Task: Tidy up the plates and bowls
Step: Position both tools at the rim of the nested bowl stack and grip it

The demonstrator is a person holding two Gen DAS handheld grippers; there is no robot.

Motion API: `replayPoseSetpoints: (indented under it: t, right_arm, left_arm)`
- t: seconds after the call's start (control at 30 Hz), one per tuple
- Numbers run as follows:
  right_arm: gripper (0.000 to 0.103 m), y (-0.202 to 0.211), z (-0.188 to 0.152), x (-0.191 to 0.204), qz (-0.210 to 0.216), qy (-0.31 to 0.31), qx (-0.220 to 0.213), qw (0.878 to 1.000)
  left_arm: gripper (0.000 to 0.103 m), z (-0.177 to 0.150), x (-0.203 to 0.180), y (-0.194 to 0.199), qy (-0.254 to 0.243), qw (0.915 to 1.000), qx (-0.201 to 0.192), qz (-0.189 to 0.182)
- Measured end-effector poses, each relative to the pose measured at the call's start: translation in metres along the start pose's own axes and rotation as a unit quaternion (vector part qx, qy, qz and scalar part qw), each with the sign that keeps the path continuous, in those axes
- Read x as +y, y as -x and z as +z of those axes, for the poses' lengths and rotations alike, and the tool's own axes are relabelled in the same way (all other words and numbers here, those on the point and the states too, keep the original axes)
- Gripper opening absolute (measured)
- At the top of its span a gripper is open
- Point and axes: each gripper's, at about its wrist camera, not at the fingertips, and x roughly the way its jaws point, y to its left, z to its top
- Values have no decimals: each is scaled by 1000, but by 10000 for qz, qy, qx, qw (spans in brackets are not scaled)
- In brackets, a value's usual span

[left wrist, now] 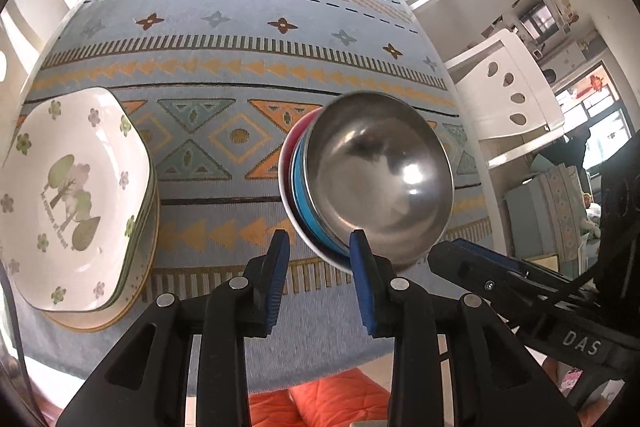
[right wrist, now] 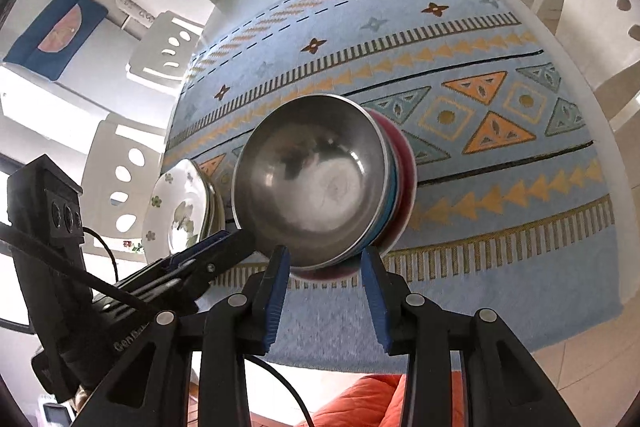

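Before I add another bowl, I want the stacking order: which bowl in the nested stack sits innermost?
The steel bowl; it nests inside the blue bowl, which sits in the red-and-white bowl.

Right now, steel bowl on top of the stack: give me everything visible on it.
The steel bowl is round, shiny bare metal, empty, with blurred reflections and a bright glare spot inside. It sits nested on top of a blue bowl, which sits in a red-and-white bowl, all on the patterned blue cloth. It appears upright. The left gripper and right gripper both stand open at its near rim; whether either touches it cannot be told. The plate stack lies apart, to its left.
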Motion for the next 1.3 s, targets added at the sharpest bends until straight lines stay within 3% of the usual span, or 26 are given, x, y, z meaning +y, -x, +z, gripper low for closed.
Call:
replayPoseSetpoints:
  t: [0.53, 0.73, 1.3]
  right_arm:
    - [37, 7, -15, -6, 156, -90, -83, 9998]
    - [37, 9, -17, -13, 403, -281, -69, 9988]
    - [39, 12, -22, -8, 504, -109, 6, 9987]
  left_arm:
    - [28, -9, 0, 4, 121, 9999, -55, 68]
    - [28, -11, 4, 4, 281, 9996, 9, 35]
    - [28, -16, -3, 9, 316, 9995, -22, 9]
